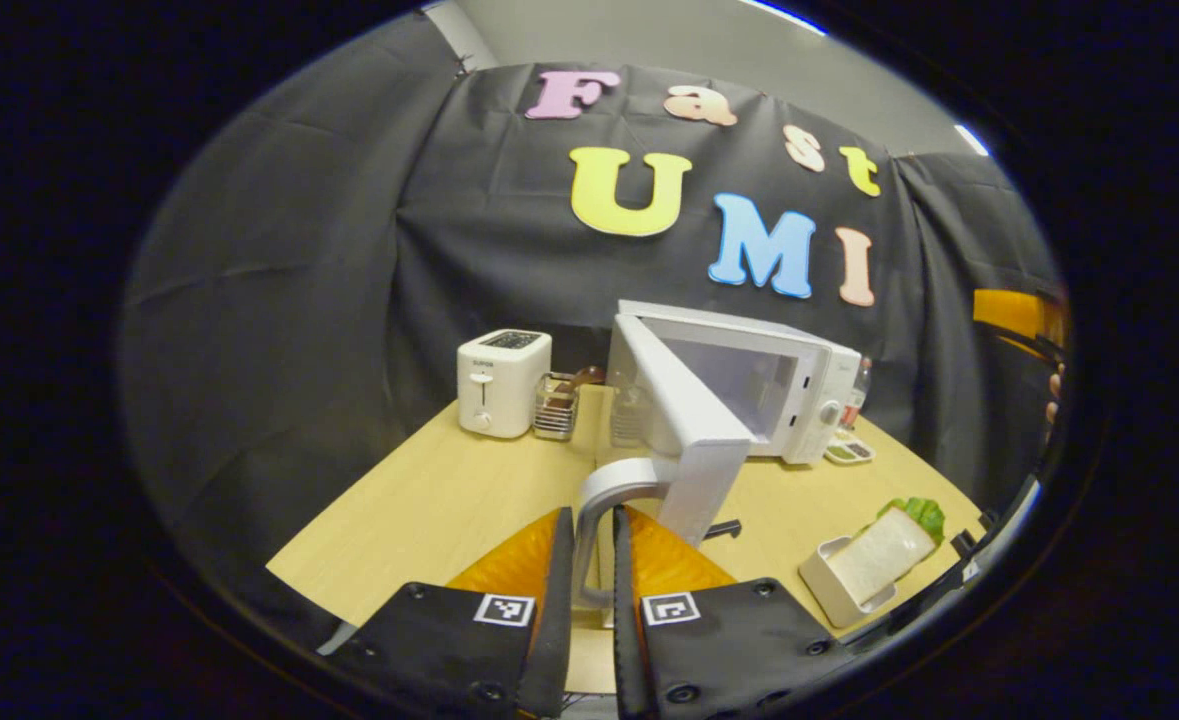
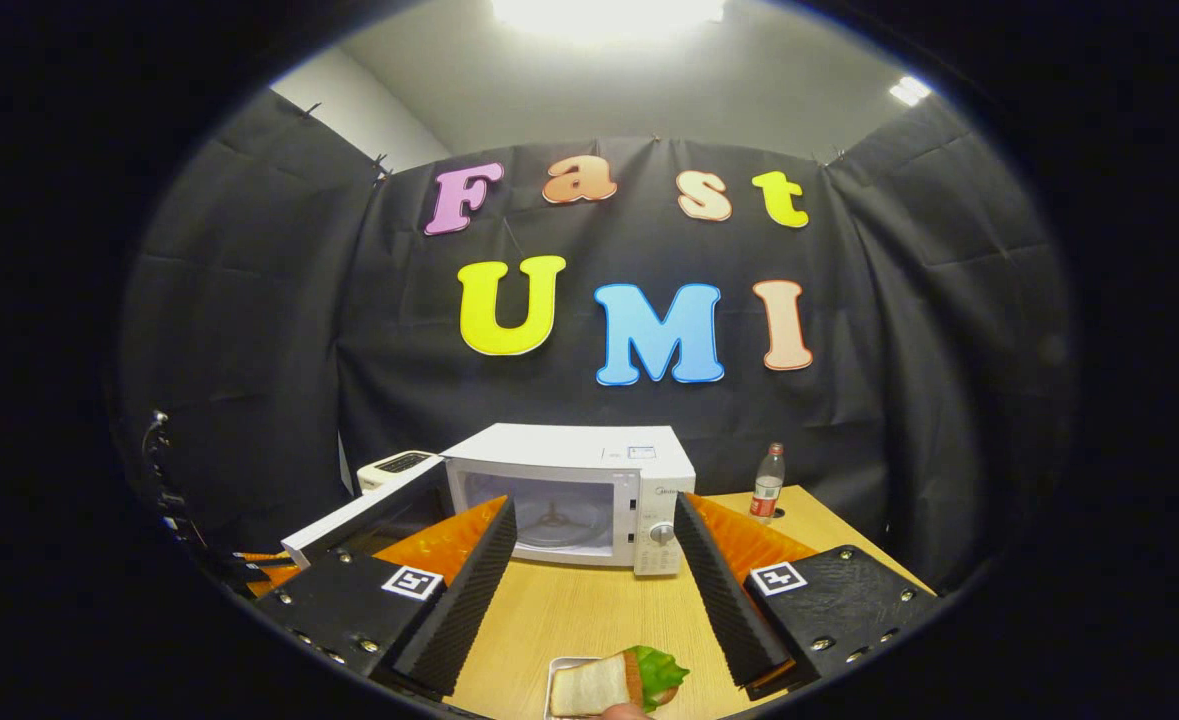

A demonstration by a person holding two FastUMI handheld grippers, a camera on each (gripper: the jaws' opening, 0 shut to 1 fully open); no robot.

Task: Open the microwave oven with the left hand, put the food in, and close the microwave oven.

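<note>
A white microwave oven (image 1: 799,385) stands at the back of the wooden table, its door (image 1: 684,420) swung wide open toward me. My left gripper (image 1: 589,570) is shut on the door's curved grey handle (image 1: 604,500), which runs between the two fingers. In the right gripper view the microwave oven (image 2: 574,490) shows its open cavity with the turntable, the door (image 2: 364,515) out to the left. My right gripper (image 2: 589,610) is open above a sandwich with lettuce (image 2: 614,680) on a white tray. That sandwich (image 1: 884,550) lies at the table's right in the left gripper view.
A white toaster (image 1: 502,380) and a wire rack (image 1: 555,405) stand left of the microwave. A small palette-like dish (image 1: 849,450) lies to its right. A water bottle (image 2: 767,483) stands right of the oven. The table's bare wood (image 1: 429,500) stretches on the left.
</note>
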